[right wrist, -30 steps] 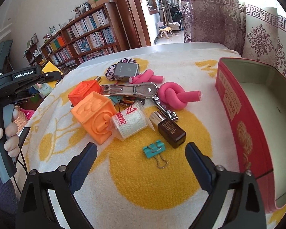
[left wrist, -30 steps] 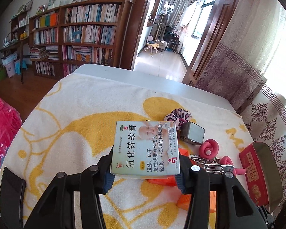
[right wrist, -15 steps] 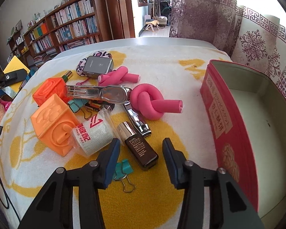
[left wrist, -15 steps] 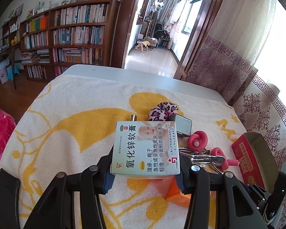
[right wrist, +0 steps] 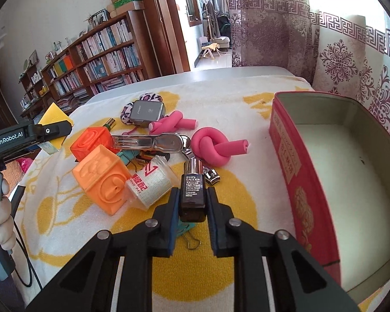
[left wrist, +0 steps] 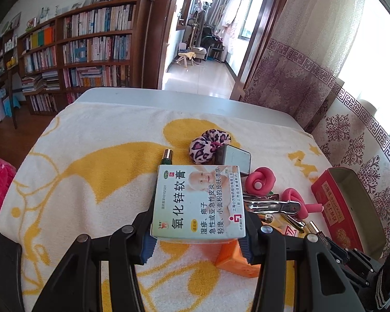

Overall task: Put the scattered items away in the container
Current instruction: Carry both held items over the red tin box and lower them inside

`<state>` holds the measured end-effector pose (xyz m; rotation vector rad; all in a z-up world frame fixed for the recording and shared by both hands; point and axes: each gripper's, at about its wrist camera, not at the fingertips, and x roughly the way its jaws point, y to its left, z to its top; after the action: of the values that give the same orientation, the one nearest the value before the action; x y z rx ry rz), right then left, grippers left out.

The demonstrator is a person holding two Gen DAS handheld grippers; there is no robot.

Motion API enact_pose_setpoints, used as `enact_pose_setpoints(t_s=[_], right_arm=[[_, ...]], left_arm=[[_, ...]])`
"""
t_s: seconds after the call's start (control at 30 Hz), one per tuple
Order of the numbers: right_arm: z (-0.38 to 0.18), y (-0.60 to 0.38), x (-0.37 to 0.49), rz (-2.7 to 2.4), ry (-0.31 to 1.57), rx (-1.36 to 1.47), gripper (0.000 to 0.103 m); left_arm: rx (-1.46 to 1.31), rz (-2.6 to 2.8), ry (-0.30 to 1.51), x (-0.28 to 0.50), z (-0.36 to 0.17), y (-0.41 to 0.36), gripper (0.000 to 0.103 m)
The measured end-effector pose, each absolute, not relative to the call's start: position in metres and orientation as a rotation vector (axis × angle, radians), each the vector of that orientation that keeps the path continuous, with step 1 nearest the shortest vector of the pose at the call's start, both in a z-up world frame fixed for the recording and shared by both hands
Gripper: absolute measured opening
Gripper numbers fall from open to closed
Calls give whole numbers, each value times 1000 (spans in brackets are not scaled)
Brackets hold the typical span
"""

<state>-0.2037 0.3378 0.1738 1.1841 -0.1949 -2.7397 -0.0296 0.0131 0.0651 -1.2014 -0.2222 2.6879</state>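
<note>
Your right gripper [right wrist: 192,202] pinches a small dark serum bottle [right wrist: 192,195], its fingers [right wrist: 173,208] pressed against both sides of the glass, the silver cap pointing toward the far side of the surface. A teal binder clip [right wrist: 186,230] lies on the yellow-and-white towel [right wrist: 247,119] just beneath the bottle. To the right stands the red tin [right wrist: 299,171], open and bare inside, well clear of the bottle.

Your left gripper [left wrist: 197,236] holds a pale ointment box [left wrist: 199,202] flat between its fingers [left wrist: 148,244], printed face up, above the towel and left of the pile.

The rest sits clustered on the towel left of the tin: two orange cubes [right wrist: 101,179], a wrapped white roll [right wrist: 149,182] touching the nearer cube, a knotted pink foam roller [right wrist: 213,145], a second pink roller [right wrist: 174,123] beyond it, a steel clip [right wrist: 153,141], nail clippers [right wrist: 212,175] just beside the bottle, a grey charger block [right wrist: 147,111] and a leopard-print scrunchie [right wrist: 140,98] at the far edge of the pile. In the right wrist view, your hand [right wrist: 2,221] grips the left gripper's handle at the left edge.
</note>
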Motion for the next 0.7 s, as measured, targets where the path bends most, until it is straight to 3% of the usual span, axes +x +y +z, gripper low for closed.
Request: enact_pose_setpoints(t_s=[0.7], right_arm=[[214,445,-144,-3097,-445,938,22]], left_arm=[[-1206,2574,-104,-10,69,91,53]])
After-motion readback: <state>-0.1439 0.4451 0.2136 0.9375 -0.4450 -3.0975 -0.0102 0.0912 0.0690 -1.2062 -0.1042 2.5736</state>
